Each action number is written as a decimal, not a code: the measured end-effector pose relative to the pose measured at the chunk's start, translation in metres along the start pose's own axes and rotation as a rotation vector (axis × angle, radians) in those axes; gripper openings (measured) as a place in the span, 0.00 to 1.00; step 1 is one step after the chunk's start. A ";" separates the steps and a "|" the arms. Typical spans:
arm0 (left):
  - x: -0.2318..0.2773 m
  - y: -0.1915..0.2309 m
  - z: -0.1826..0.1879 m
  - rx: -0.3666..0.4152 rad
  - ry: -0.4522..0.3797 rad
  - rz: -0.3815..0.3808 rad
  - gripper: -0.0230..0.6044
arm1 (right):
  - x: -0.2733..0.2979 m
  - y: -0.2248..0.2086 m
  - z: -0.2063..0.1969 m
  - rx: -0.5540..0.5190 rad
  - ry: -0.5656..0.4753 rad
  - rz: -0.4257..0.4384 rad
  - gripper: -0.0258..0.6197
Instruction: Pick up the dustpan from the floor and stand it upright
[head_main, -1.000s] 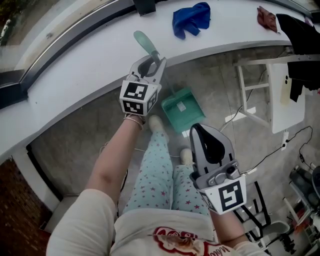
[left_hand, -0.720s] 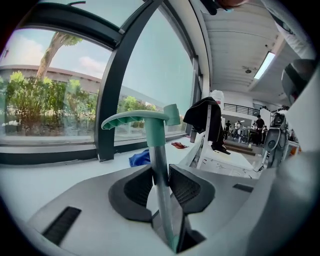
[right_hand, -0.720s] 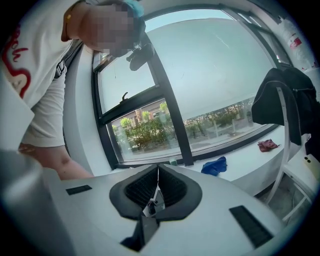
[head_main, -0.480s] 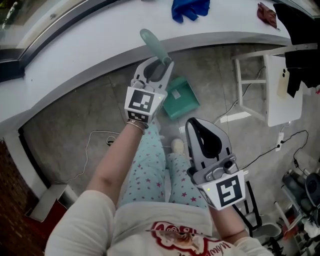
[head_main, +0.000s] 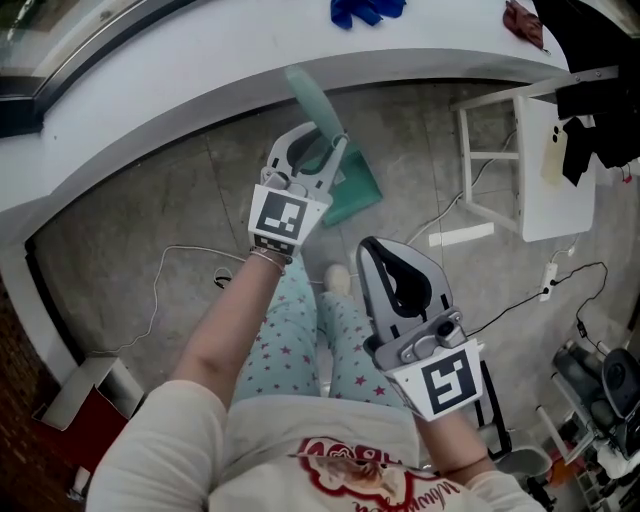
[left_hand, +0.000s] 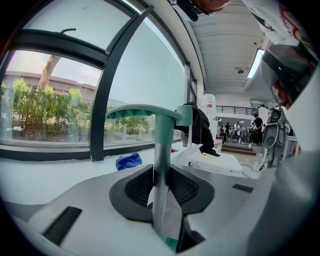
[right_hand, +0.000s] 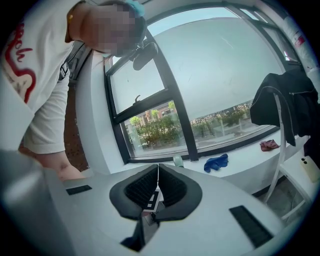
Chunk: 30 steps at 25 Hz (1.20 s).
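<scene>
While left gripper (head_main: 326, 148) clamps teal dustpan (head_main: 352, 188) by its pole, we see pole upright between pads, pan below jaws over grey floor (head_main: 150, 230), beside white ledge (head_main: 180, 70). Our right gripper (head_main: 385, 252): jaws pressed together, empty, nearer our body.

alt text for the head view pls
Seen from above, the left gripper clamps the handle of a green dustpan, pan end down toward the grey floor beside a white ledge. The right gripper is shut and empty, above the person's star-print trousers.
</scene>
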<state>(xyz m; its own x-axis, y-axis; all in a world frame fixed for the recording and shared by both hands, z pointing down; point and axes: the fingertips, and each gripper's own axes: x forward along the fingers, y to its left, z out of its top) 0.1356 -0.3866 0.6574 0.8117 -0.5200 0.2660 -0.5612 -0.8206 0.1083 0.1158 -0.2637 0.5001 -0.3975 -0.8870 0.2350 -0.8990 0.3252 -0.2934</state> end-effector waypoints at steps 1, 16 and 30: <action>-0.001 -0.005 -0.001 0.002 0.002 -0.006 0.20 | -0.002 0.000 0.001 0.007 -0.004 -0.003 0.08; -0.027 -0.022 -0.003 0.009 0.010 -0.002 0.22 | -0.019 0.019 0.009 -0.050 -0.055 0.050 0.08; -0.221 -0.067 0.080 -0.121 -0.121 0.299 0.20 | -0.074 0.069 0.059 -0.108 -0.139 0.176 0.08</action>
<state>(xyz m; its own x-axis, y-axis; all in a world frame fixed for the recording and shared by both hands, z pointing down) 0.0071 -0.2358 0.5150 0.6180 -0.7634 0.1879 -0.7861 -0.5977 0.1573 0.0938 -0.1943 0.4078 -0.5274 -0.8477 0.0568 -0.8355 0.5053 -0.2157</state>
